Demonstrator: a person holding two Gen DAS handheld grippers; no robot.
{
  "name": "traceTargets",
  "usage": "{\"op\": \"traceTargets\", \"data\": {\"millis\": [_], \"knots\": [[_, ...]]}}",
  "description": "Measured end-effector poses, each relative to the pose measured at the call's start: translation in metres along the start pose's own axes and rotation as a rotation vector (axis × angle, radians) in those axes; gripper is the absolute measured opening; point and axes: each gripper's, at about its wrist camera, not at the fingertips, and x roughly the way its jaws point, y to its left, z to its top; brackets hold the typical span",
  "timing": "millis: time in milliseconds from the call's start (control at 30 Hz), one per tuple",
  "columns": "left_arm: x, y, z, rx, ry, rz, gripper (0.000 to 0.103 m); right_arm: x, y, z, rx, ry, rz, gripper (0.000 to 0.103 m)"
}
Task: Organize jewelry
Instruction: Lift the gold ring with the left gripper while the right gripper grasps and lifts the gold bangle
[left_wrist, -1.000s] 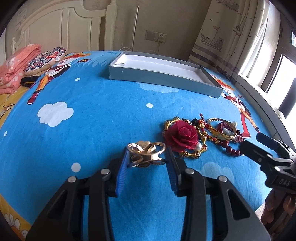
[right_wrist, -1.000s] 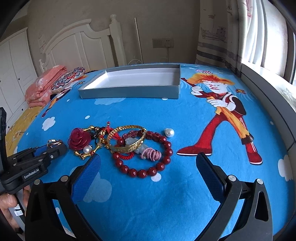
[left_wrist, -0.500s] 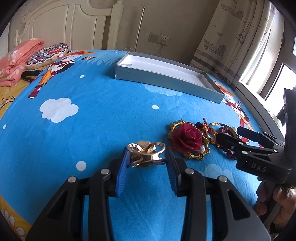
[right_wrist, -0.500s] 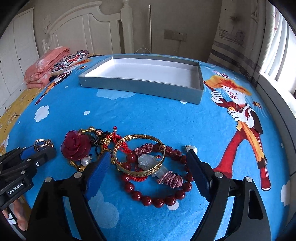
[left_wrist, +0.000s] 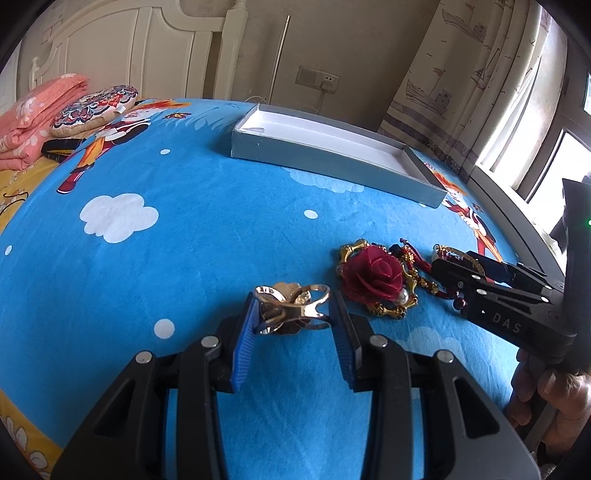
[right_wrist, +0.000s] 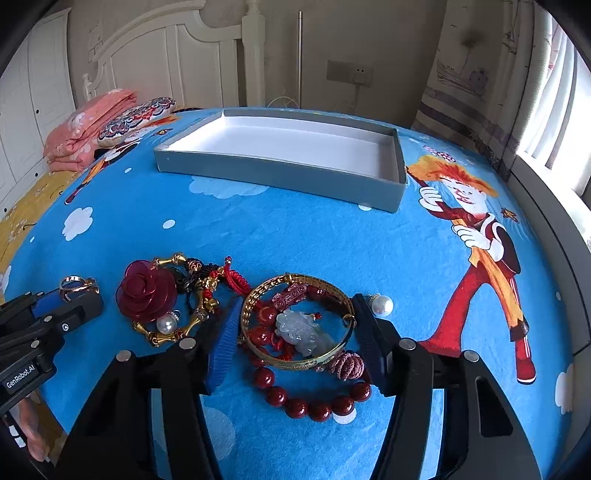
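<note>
My left gripper (left_wrist: 293, 314) is shut on a gold ring (left_wrist: 291, 308) and holds it just above the blue bedspread; it also shows in the right wrist view (right_wrist: 75, 286). My right gripper (right_wrist: 295, 325) is closing around a gold bangle (right_wrist: 295, 325), its blue pads touching or nearly touching both sides. Inside the bangle lie a pale jade charm (right_wrist: 301, 328) and red beads (right_wrist: 317, 402). A red rose brooch (right_wrist: 147, 293) with a gold frame lies to the left. A loose pearl (right_wrist: 382, 304) lies to the right. The grey box (right_wrist: 280, 173) stands empty behind.
Folded pink blankets (right_wrist: 85, 129) and a patterned cushion (right_wrist: 136, 118) lie at the far left by the white headboard. A window ledge (right_wrist: 546, 206) runs along the right edge of the bed.
My right gripper moved forward and left over the jewelry pile and narrowed its jaws around the gold bangle. My left gripper kept the ring and barely moved.
</note>
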Motion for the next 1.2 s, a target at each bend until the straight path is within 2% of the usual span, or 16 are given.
{"op": "traceTargets", "data": {"millis": [233,600,933,1200], "knots": [[-0.003,-0.003,0.001,0.009,-0.005,-0.003,0.038,-0.017,-0.012,-0.001,0.046,-0.051,0.033,0.057],[-0.006,-0.01,0.023,0.051,-0.014,-0.039,0.038,-0.025,-0.02,0.005,0.075,-0.057,0.045,0.057],[0.011,-0.029,0.076,0.142,-0.039,-0.037,0.038,-0.016,-0.027,0.038,0.109,-0.065,0.047,0.057],[0.049,-0.033,0.135,0.156,-0.053,-0.034,0.038,0.014,-0.032,0.081,0.13,-0.058,0.038,0.057]]}}
